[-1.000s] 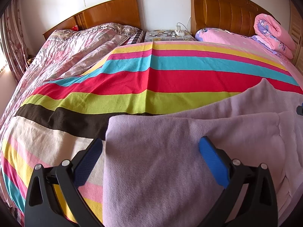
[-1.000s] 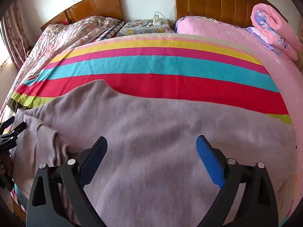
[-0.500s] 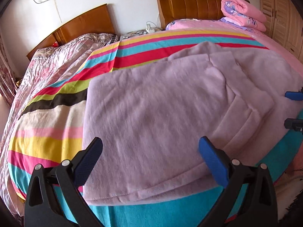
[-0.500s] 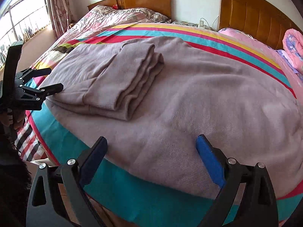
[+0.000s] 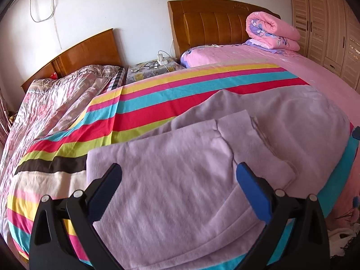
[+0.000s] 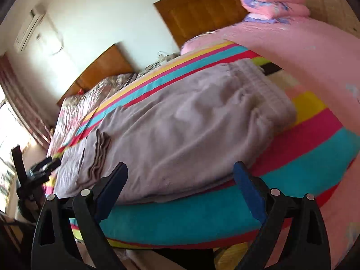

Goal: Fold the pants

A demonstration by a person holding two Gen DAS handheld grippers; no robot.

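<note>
**Lilac pants folded on the striped bed**

My left gripper (image 5: 178, 181) hangs over the pants (image 5: 180, 180), jaws spread wide and holding nothing. They lie folded on a striped blanket (image 5: 146, 103) across the bed. My right gripper (image 6: 180, 180), also spread and empty, sits off the bed's edge; only its blurred view shows the elastic waistband (image 6: 263, 83).

**What my bed holds**

Under my claws is a wide bed with a carved wooden headboard (image 5: 216, 22), covered in a pink sheet (image 5: 310, 76). Across it I see a bright striped cotton blanket (image 5: 157, 103). Directly on that blanket lie the lilac fleece pants (image 5: 180, 180), partly folded. Near the headboard, a rolled pink floral quilt (image 5: 270, 31) sits on the sheet.
</note>
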